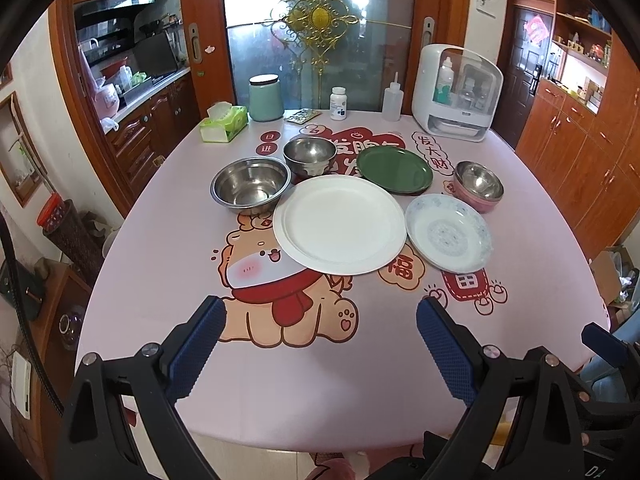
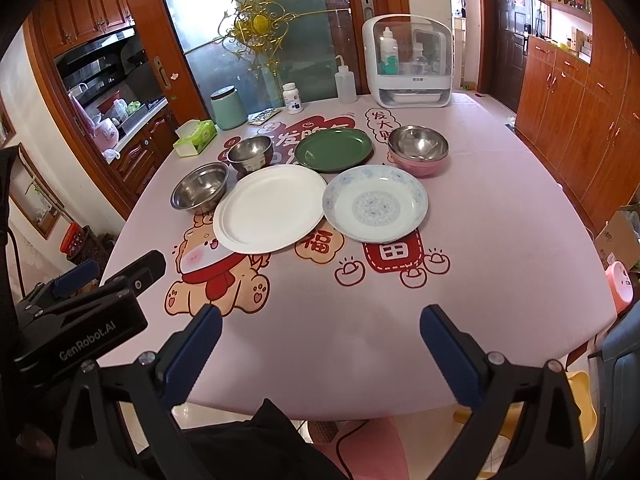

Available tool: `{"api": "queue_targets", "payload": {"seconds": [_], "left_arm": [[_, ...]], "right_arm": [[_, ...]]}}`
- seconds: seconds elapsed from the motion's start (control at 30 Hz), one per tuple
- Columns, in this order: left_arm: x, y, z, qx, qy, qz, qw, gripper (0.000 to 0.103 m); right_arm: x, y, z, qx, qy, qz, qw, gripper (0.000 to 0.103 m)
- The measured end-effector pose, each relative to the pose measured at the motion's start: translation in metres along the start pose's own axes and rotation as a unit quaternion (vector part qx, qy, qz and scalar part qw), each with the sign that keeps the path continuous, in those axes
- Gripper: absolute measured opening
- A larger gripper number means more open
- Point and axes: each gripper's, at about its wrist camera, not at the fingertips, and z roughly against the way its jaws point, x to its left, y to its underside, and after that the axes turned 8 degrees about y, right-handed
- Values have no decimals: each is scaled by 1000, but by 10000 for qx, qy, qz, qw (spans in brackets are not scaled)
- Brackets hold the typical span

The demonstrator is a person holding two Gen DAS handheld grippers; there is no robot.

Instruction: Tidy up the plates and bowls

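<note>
Looking along the left tool (image 1: 320,320), its two blue-padded fingers are seen spread wide apart, with nothing held between them, poised over the near edge of the counter (image 1: 160,264). Every dish is seen well ahead of it. A large steel bowl (image 1: 251,186) is set at the left, with a smaller steel bowl (image 1: 310,154) just behind it. A white plate (image 1: 340,224) lies at the centre, its far rim overlapping or touching the green plate (image 1: 395,169); which of the two cannot be told. A patterned plate (image 1: 448,238) sits just beside the white one on the right, and a pink bowl (image 1: 479,186) with a steel lining stands behind that. A tissue pack (image 1: 224,122) and a teal canister (image 1: 265,97) are kept at the far edge.

From the right wrist view, the right tool (image 2: 320,322) is likewise shown with its fingers parted and empty, held low at the near counter edge. The same six dishes are spread singly across the middle, well apart from it. The body of the left tool is seen at the lower left.

Nothing is judged to have been organised yet: no plate is stacked on another and no bowl is nested. All sorting is left to be done, likely starting with a reach toward the nearest plates.
</note>
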Motion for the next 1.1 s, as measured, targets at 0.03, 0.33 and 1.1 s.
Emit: {"api": "queue_targets", "payload": {"seconds": [0.03, 0.33, 1.1], "left_arm": [[0, -3, -3, 23, -7, 17, 10000, 96], [4, -32, -38, 231, -157, 224, 9994, 96], [44, -86, -146, 1063, -821, 1401, 9810, 96]], "right_arm": [[0, -3, -2, 1, -6, 3, 10000, 100], [0, -52, -35, 82, -244, 173, 9995, 99], [-1, -152, -162, 266, -1152, 817, 9896, 99]]}}
